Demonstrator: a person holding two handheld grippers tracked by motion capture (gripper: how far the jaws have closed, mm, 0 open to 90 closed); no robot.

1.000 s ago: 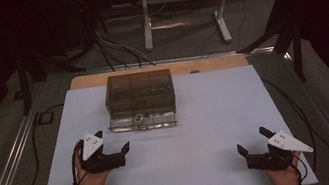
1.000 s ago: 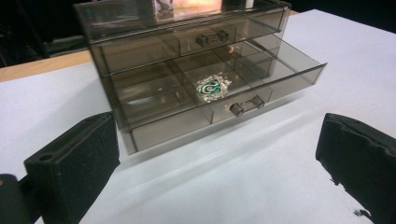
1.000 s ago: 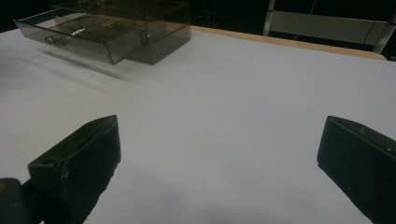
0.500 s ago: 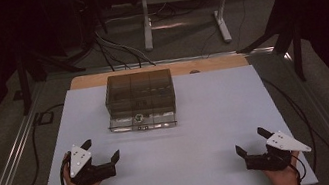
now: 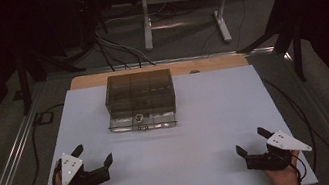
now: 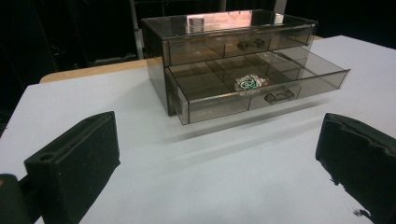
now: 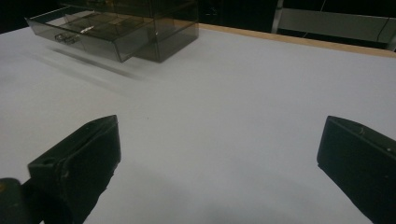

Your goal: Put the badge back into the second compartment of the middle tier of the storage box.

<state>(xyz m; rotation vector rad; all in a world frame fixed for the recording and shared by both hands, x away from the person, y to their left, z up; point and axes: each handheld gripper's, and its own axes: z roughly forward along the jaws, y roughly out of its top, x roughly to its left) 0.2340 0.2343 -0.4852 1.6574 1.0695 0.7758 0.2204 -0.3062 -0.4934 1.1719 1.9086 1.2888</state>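
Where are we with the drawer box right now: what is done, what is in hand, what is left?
Done: the lower drawer of the smoky drawer box stands pulled out, with a small green-and-silver item lying in one compartment. In hand: nothing; the left gripper and right gripper are open and empty at the near edge of the table, apart from the box. Left: probably pushing that drawer shut; the upper drawer is closed.

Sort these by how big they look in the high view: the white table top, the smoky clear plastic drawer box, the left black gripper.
1. White table top.
2. Smoky clear plastic drawer box.
3. Left black gripper, though it sits nearer the camera, so its real size is unsure.
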